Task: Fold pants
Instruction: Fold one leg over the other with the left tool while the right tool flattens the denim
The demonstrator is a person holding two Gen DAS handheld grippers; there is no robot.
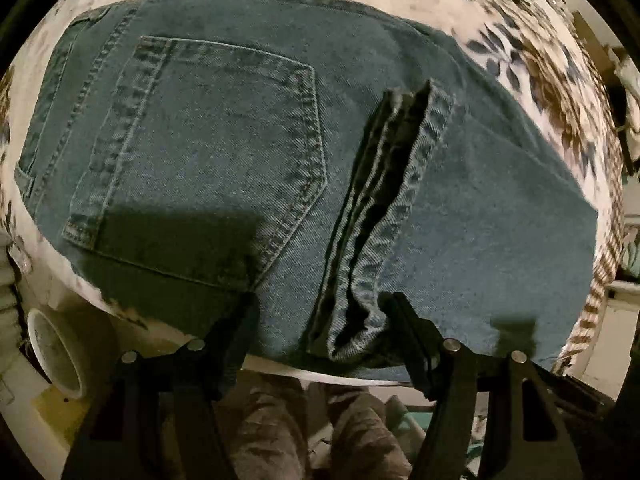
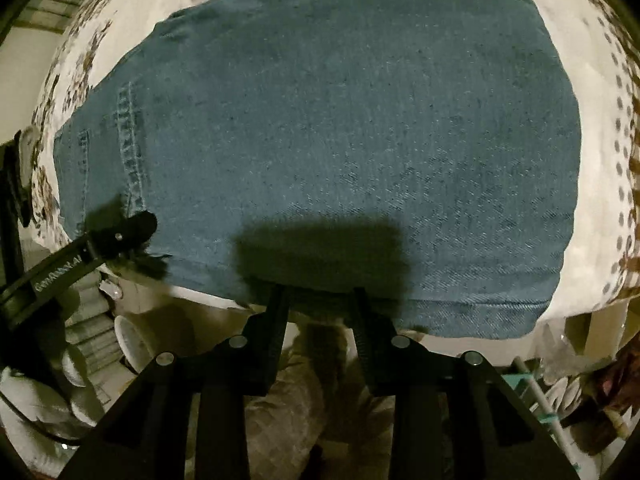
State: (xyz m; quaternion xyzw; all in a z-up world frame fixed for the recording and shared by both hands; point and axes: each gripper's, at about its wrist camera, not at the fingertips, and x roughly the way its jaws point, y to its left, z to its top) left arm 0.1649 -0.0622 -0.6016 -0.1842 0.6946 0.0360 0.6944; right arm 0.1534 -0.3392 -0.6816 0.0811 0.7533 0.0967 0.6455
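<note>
Lying flat on a table with a flowered cloth (image 1: 520, 40), the blue pants (image 1: 240, 140) are seen already folded into a short thick pile that reaches the near edge. A back pocket (image 1: 200, 160) faces up, and the leg hems (image 1: 384, 216) are laid on top beside it. The left gripper (image 1: 316, 320) is held at the near edge with its fingers spread wide around the hem ends, and nothing is pinched. The right gripper (image 2: 320, 300) is held at the same edge, its fingers apart and empty too. If only the top layer is grabbed, the pile could be pulled crooked, or slid off the near edge.
</note>
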